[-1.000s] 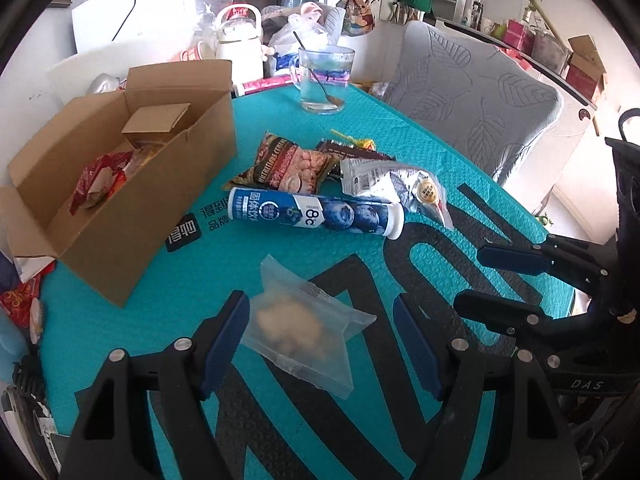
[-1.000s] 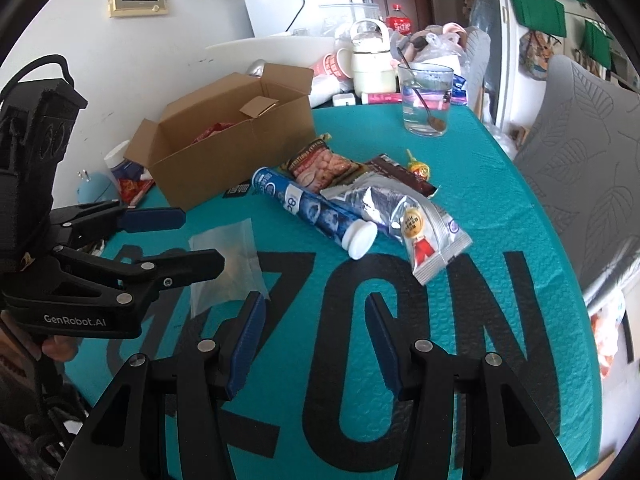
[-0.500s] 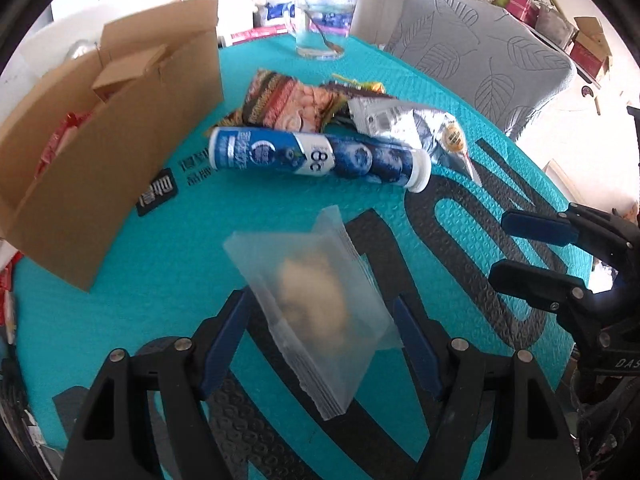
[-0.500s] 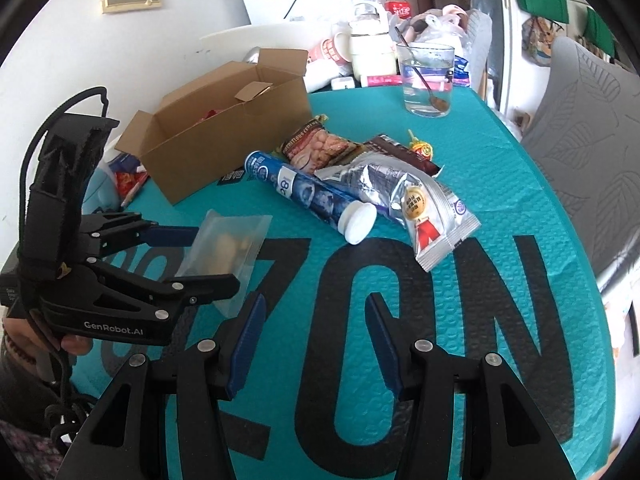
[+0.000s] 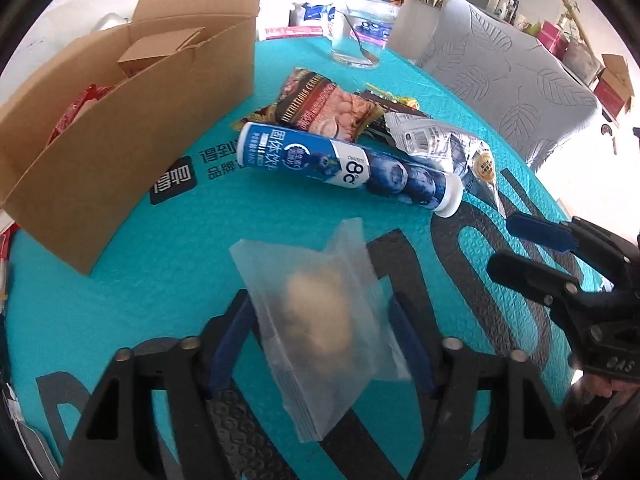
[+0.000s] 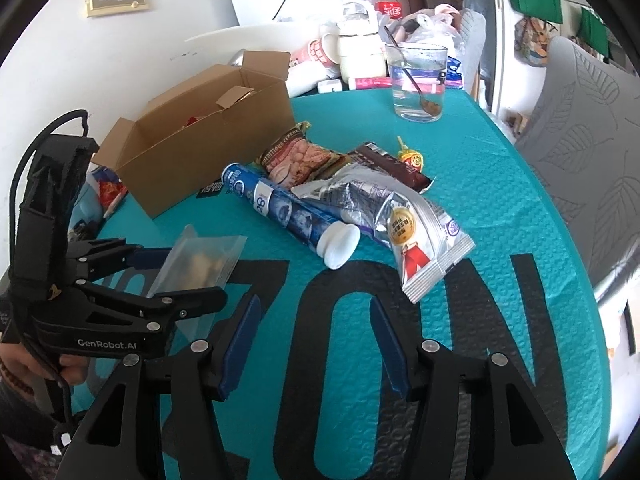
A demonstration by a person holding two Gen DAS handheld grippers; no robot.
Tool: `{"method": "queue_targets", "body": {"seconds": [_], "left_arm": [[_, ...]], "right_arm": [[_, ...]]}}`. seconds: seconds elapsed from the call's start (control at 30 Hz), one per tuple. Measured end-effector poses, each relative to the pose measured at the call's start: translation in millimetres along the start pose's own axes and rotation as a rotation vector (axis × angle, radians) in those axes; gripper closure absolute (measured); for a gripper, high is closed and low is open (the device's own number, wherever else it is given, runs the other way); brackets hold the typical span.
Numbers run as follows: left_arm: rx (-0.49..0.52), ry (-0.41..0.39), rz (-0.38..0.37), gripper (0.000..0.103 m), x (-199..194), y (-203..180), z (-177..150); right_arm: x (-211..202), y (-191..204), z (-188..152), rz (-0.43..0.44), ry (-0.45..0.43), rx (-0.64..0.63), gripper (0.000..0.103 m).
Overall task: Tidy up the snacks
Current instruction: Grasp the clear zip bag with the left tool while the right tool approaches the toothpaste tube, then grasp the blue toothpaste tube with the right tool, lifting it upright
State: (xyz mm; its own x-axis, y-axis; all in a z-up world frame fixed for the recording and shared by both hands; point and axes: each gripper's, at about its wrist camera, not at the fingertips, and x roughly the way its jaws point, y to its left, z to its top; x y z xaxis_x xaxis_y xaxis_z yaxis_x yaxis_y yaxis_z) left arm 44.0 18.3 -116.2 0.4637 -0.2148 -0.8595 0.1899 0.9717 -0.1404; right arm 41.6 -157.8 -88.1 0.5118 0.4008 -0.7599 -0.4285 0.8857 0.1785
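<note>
A blue tube (image 5: pixel 348 168) at centre frame reads "8c" beside Chinese characters; the snack packet (image 5: pixel 328 108) above it reads "NUTRITIOUS CEREAL"; the left gripper (image 6: pixel 108 312), lower left in the right wrist view, carries "GenRobot.AI"; large black letters "ZON" cross the teal mat (image 6: pixel 520 208).

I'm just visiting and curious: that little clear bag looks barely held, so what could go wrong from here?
The left gripper pinches the clear bag by its slippery film, and it hangs tilted, so it might slide out. The cardboard box has a flap folded inward, which could catch the bag. The blue tube lies loose nearby; a low swing might roll it.
</note>
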Motion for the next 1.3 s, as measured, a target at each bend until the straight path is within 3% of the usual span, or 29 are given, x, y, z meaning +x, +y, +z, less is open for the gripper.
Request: {"method": "queue_targets", "body": {"seconds": [0.03,0.13,0.73,0.77,0.87,0.9,1.3], "left_arm": [[-0.007,-0.001,0.014,0.052,-0.9,1.8,-1.0],[-0.038,-0.003,0.006,0.057,-3.9,8.8,-3.2],[-0.128,-0.049,0.078,0.057,-33.5,35.7,-17.5],[-0.132,-0.048,0.077,0.057,-34.6,36.6,-18.9],[-0.140,-0.046,0.079,0.057,-36.7,38.5,-21.1],[-0.142,-0.044,0.078,0.057,-35.4,37.6,-20.3],[-0.148,-0.032,0.059,0.057,-38.0,30.8,-29.5]], "right_arm": [[2.0,-0.3,2.3,-0.002,-0.001,-0.004,0.046],[11.5,-0.9,9.5,0.003,0.005,-0.014,0.046],[58.2,6.7,40.3,0.001,0.015,-0.095,0.034],[59.1,7.4,39.8,0.001,0.020,-0.099,0.036],[59.0,10.8,35.9,-0.008,0.035,-0.118,0.061],[58.7,11.9,34.4,0.002,0.041,-0.124,0.064],[36.0,22.4,8.5,0.035,0.030,-0.134,0.070]]}}
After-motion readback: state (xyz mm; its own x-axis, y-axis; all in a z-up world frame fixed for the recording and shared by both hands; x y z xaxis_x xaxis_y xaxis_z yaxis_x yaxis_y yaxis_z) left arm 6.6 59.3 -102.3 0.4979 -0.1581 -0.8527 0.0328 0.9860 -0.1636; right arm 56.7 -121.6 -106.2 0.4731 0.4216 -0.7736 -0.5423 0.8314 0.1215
